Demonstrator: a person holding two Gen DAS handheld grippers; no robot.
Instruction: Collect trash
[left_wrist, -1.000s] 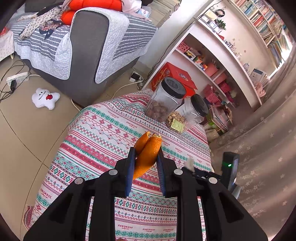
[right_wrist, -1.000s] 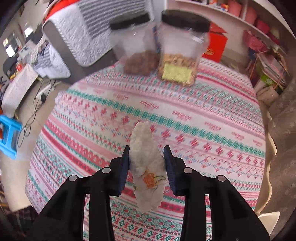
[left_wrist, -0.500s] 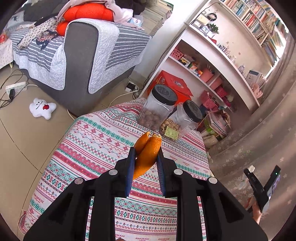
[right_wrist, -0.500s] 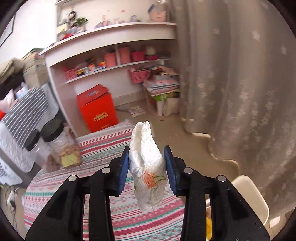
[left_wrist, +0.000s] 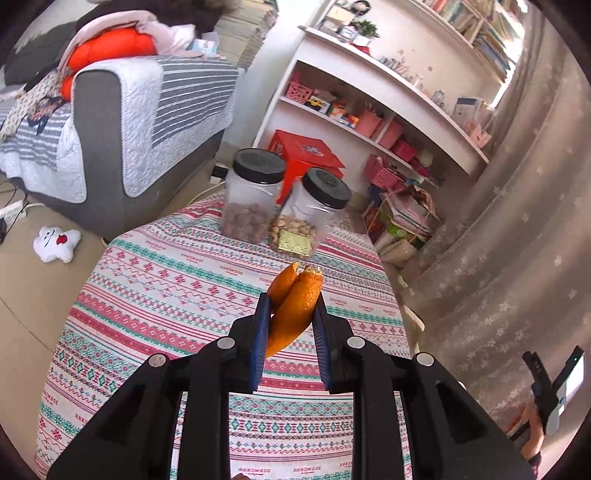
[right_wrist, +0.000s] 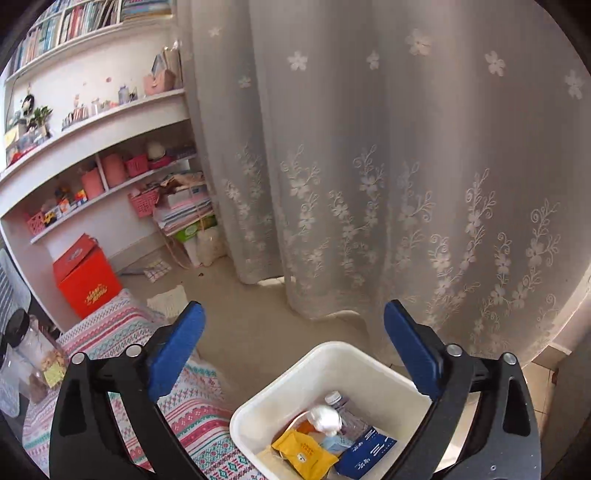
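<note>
Orange peel (left_wrist: 295, 306), one folded piece, is sitting pinched between the two blue pads of the left gripper (left_wrist: 289, 314), which is hanging over the one patterned tablecloth (left_wrist: 155, 295). Two clear jars are standing side by side at the far edge of that cloth: the jar of brown balls (left_wrist: 251, 195) and, touching its right side, the jar of pale nuts (left_wrist: 310, 214), each wearing a black lid. Beyond the cloth, one red box (left_wrist: 303, 151) is sitting on the floor under the white shelves (left_wrist: 373, 92). The right gripper (right_wrist: 293, 347) is hovering just past the cloth's edge over one white bin (right_wrist: 332, 365), its jaws opening wide with nothing between them. One crumpled white tissue (right_wrist: 325, 417) is lying in the bin on top of the other trash, beside one yellow packet (right_wrist: 304, 452), one blue carton (right_wrist: 365, 452) and one clear plastic bottle (right_wrist: 341, 404). One lace curtain (right_wrist: 388, 166) is hanging behind the bin.
</note>
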